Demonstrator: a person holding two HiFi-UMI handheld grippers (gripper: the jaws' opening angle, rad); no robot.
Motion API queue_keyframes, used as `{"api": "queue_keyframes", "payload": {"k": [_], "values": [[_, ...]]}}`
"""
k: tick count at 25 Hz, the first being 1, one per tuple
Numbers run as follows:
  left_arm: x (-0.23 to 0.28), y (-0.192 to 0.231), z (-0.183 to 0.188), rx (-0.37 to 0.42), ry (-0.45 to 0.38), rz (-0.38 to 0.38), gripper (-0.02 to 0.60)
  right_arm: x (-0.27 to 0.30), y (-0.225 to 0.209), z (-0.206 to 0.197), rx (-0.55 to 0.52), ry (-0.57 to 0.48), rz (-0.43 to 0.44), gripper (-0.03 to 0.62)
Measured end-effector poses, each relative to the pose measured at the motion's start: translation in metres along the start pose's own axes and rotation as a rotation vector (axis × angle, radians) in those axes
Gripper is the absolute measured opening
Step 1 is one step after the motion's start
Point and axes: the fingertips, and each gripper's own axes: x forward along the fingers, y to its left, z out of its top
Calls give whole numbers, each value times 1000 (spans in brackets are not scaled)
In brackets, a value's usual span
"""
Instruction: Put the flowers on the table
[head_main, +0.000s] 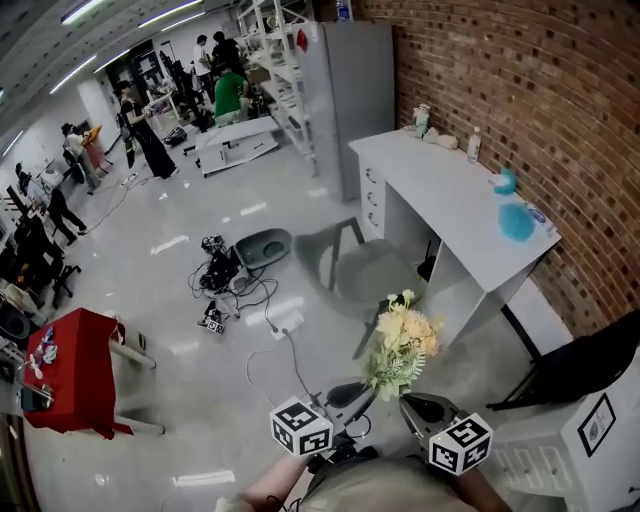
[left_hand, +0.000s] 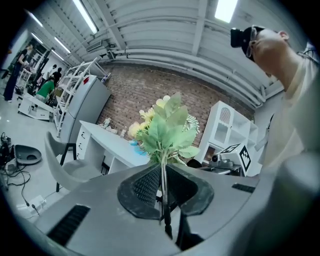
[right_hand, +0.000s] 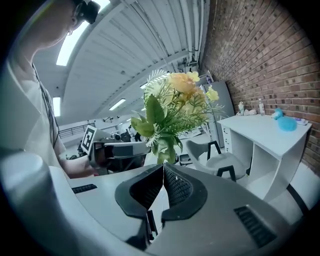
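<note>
A bunch of artificial flowers (head_main: 402, 340), pale yellow blooms over green leaves, is held upright in the air in front of me. My left gripper (left_hand: 162, 167) is shut on the thin green stem, and the leaves (left_hand: 167, 130) rise just past its tips. My right gripper (right_hand: 163, 166) is shut with nothing seen between its pads, and the flowers (right_hand: 175, 107) stand just beyond its tips. In the head view the left gripper (head_main: 350, 395) and the right gripper (head_main: 420, 408) sit close together under the bunch. The white table (head_main: 450, 200) stands ahead to the right, against the brick wall.
A blue object (head_main: 515, 220), a bottle (head_main: 473, 145) and small items lie on the table. A grey chair (head_main: 365, 270) stands in front of it. Cables and a device (head_main: 225, 270) lie on the floor. A red table (head_main: 70, 370) is at the left, a white cabinet (head_main: 590, 440) at the right.
</note>
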Motion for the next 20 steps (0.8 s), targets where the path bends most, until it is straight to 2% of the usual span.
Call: {"api": "queue_keyframes", "payload": {"k": [6,13,20], "values": [[19,6,7,3,25,-34,37,2,-23,7,46,-42,-39,23],[70,2,9,16,65,-24,37,-6,-62,8,89,-49,5,23],[128,-4,9,2,97,27,37,-27,-118,14,138,-46,60,23]]}}
